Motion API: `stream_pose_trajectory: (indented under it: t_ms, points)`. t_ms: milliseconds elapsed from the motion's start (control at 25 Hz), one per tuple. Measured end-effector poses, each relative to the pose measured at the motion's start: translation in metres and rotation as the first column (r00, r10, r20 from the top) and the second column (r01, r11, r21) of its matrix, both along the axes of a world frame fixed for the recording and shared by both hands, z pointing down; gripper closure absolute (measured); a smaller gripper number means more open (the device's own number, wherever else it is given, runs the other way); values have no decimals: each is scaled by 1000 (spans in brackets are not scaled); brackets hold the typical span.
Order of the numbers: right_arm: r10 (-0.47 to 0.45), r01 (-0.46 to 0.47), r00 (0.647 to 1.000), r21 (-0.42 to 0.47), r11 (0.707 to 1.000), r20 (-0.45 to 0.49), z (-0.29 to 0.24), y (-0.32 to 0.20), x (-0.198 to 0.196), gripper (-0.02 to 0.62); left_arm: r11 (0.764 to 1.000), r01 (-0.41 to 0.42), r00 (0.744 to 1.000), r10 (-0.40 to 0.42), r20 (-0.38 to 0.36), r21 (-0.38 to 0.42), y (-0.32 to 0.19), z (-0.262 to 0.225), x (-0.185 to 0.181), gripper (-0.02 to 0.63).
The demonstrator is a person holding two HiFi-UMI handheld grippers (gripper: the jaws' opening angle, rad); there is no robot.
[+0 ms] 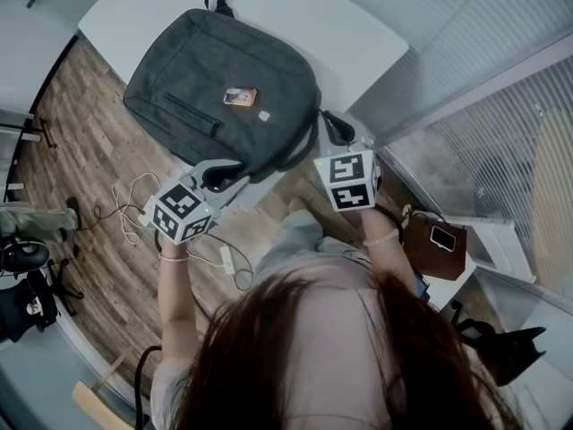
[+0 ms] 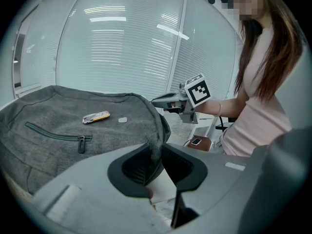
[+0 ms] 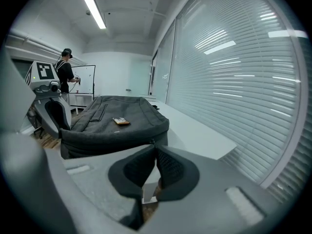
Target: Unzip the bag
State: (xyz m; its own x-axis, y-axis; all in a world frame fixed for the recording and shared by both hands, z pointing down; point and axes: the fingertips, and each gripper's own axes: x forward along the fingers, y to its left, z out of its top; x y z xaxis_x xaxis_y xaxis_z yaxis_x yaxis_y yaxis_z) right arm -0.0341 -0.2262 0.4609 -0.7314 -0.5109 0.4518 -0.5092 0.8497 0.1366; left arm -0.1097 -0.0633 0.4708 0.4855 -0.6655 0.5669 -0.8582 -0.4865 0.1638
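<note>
A dark grey backpack (image 1: 224, 88) lies flat on the white table (image 1: 358, 43), with a small yellow tag (image 1: 240, 96) and a front-pocket zipper (image 1: 192, 113) on its top face. My left gripper (image 1: 226, 176) is at the bag's near edge. In the left gripper view (image 2: 158, 160) its jaws are shut on a fold of the backpack (image 2: 63, 121) at its corner. My right gripper (image 1: 336, 128) is at the bag's near right corner. In the right gripper view (image 3: 155, 150) the pads meet at their tips on the small zipper pull (image 3: 152, 141) on the side of the backpack (image 3: 117, 126).
A brown case with a phone (image 1: 436, 240) on it stands on the floor to my right. Cables (image 1: 134, 204) trail over the wooden floor on the left. Glass walls with blinds (image 1: 501, 133) run along the right. A second person (image 3: 66, 72) stands far off.
</note>
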Motion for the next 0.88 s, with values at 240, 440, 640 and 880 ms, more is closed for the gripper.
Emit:
stream_pose_trajectory:
  t_ms: [240, 440, 640, 880]
  points:
    - [0, 0, 1000, 6, 1000, 4, 0, -11, -2, 581, 1000, -3, 1000, 3, -29, -7, -1, 0, 0, 518]
    - [-5, 5, 1000, 12, 1000, 1, 1, -17, -5, 580, 1000, -6, 999, 6, -41, -16, 0, -1, -1, 518]
    - [-3, 3, 1000, 9, 1000, 9, 2, -27, -6, 580, 1000, -1, 999, 1, -43, -3, -2, -1, 0, 518]
    - [-11, 11, 1000, -1, 1000, 18, 3, -35, -10, 580, 1000, -18, 999, 18, -48, -12, -1, -1, 0, 518]
